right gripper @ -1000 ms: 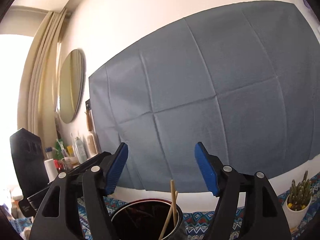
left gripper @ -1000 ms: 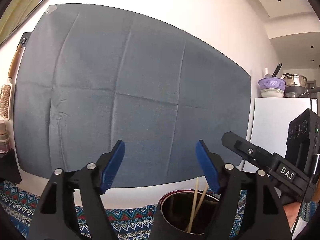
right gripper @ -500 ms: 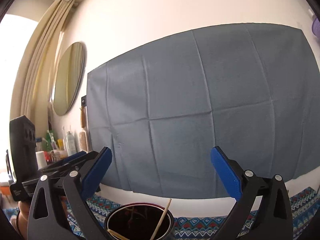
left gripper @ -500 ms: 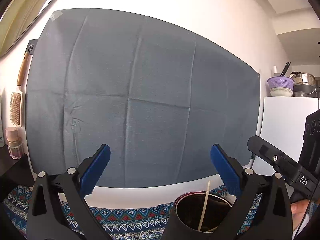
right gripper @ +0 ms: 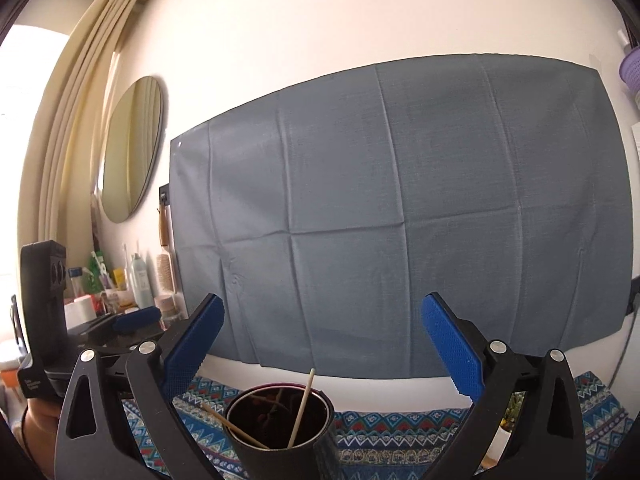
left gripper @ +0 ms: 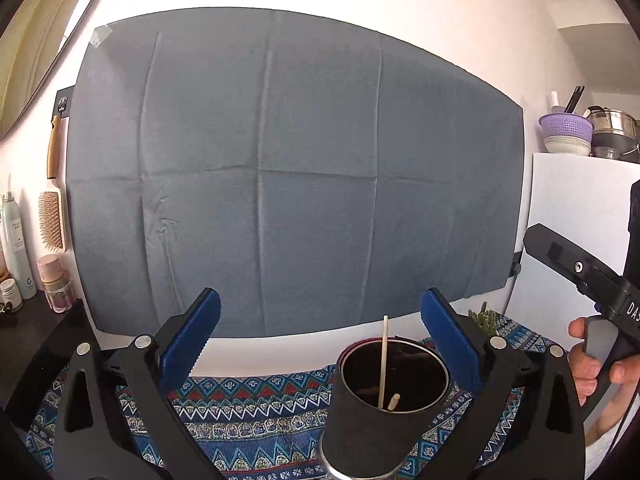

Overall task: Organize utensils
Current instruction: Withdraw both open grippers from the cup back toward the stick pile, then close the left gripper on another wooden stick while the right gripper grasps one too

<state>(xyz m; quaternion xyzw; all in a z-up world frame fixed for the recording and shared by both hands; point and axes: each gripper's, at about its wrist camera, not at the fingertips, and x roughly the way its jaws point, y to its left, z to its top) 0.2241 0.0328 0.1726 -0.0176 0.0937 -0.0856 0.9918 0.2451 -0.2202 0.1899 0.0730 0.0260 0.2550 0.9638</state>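
Both tools, left tool (left gripper: 320, 340) and right tool (right gripper: 322, 344), spread wide and empty above the dark cylindrical metal-rimmed cup (right gripper: 280, 420), two pale wooden chopsticks (right gripper: 301, 412) already inside; no loose utensils visible, likely near done.

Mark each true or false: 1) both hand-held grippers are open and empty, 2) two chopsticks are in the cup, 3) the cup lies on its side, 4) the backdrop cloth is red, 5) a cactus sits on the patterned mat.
1) True: left hand-held gripper and right hand-held gripper are open, holding nothing.
2) True: two chopsticks lean inside the cup.
3) False: it stands upright.
4) False: the backdrop cloth is grey-blue.
5) True: a cactus stands on the patterned mat.
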